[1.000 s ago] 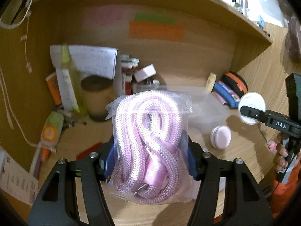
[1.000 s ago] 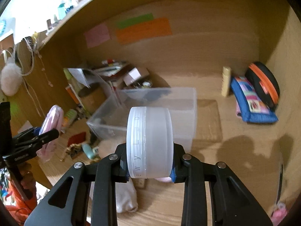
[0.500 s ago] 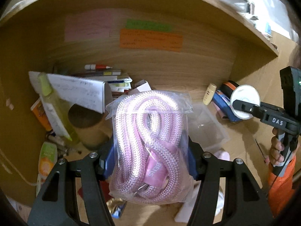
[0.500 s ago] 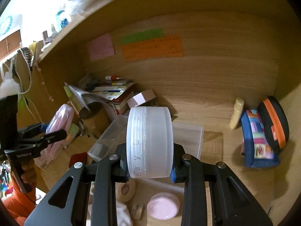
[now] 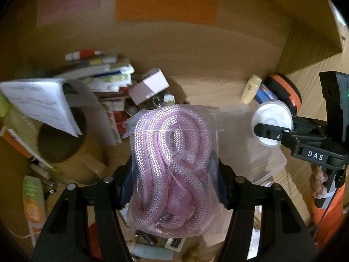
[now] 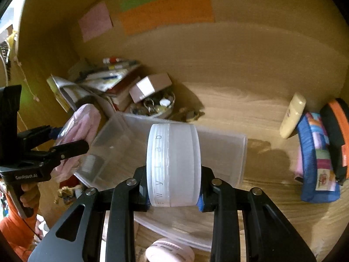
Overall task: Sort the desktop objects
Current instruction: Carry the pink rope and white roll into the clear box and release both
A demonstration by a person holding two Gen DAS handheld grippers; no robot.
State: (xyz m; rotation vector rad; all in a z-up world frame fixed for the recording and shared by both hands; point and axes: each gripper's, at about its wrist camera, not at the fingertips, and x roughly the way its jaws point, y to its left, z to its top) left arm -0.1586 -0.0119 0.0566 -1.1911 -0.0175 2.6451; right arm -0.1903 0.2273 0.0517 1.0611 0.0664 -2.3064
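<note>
My left gripper (image 5: 174,183) is shut on a clear bag of coiled pink rope (image 5: 172,170), held up above the cluttered desk. It shows at the left of the right wrist view (image 6: 72,135). My right gripper (image 6: 173,187) is shut on a frosted white round jar (image 6: 173,166), held on edge above a clear plastic bin (image 6: 231,152). The jar also shows at the right of the left wrist view (image 5: 271,125), in the other gripper. The bin (image 5: 268,163) lies below and right of the rope bag.
A stack of books and papers (image 5: 91,76), a small white box (image 6: 150,86), a bowl of small items (image 6: 157,107) stand at the back left. A cream tube (image 6: 292,115), a blue pouch (image 6: 316,159) and an orange-black case (image 6: 336,135) lie at the right. A pink round tin (image 6: 170,251) lies in front.
Both grippers have moved forward and deeper into the desk nook, over the clear bin, each still holding its object.
</note>
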